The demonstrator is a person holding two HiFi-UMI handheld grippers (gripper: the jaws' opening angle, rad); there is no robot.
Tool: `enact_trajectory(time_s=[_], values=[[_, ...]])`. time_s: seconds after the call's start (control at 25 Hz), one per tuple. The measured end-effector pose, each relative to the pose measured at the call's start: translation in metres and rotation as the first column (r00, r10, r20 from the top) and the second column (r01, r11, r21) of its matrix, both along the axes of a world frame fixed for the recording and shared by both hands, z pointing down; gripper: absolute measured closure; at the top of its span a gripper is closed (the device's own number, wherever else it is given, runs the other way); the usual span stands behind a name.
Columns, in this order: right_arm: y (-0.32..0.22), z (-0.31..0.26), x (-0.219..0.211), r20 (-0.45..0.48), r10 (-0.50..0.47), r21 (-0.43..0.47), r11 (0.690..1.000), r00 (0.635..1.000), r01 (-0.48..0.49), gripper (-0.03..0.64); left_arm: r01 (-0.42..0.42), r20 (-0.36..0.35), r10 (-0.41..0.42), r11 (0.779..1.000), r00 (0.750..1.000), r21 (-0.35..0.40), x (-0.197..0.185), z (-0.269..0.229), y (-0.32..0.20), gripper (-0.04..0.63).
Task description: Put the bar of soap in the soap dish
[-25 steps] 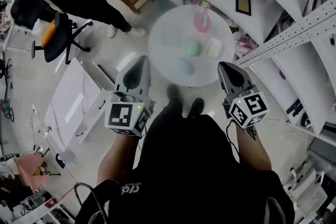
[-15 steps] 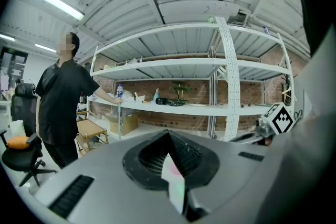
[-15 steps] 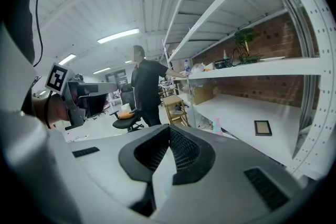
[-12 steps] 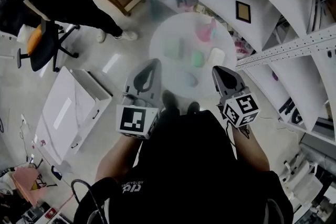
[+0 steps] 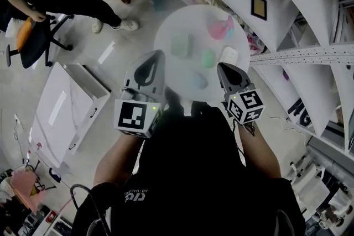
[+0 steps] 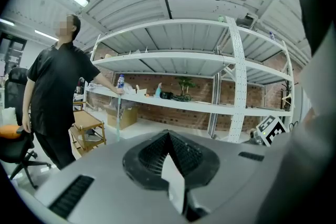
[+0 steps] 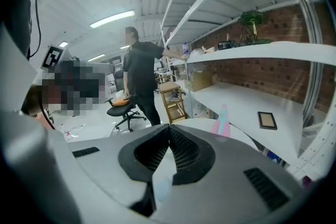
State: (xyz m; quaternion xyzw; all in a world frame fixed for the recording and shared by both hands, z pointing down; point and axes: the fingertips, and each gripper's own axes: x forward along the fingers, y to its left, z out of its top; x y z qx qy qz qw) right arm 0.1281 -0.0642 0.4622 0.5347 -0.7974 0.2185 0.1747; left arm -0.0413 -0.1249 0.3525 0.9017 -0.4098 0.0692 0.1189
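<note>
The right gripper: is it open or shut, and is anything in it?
Shut and empty. In the right gripper view, the right gripper has its black ridged jaws meeting at the tips, with nothing between them.

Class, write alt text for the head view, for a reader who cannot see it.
Seen from above, a person holds a left claw and right claw, both shut, at the near edge of a round white table bearing small blurred pastel items.

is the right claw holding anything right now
No, in the right gripper view the right claw has its jaws shut tip to tip with nothing between them.
</note>
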Motion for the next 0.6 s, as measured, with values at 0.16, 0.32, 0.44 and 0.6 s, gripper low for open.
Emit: enact_trajectory(time_s=[0.16, 0.32, 0.44, 0.6], values=[[-0.006, 0.032, -0.005, -0.003, -0.027, -0.047, 0.999, 1.000, 0.027, 0.602, 0.023, 0.005, -0.022, 0.999, 1.000, -0.029, 0.001, 0.004, -0.006, 0.595], [-0.009, 0.064, -0.014, -0.001, -0.053, -0.106, 0.993, 0.999, 0.052, 0.601, 0.020, 0.031, -0.018, 0.999, 0.999, -0.049, -0.002, 0.010, -0.004, 0.595], [-0.006, 0.089, -0.019, -0.005, -0.077, -0.157, 0.985, 0.997, 0.075, 0.601, 0.036, 0.045, -0.033, 0.997, 0.998, -0.065, -0.006, 0.016, -0.003, 0.595], [-0.002, 0.116, -0.024, -0.019, -0.107, -0.212, 0.972, 0.994, 0.100, 0.601, 0.045, 0.049, -0.041, 0.996, 0.998, -0.073, -0.008, 0.019, -0.004, 0.595]])
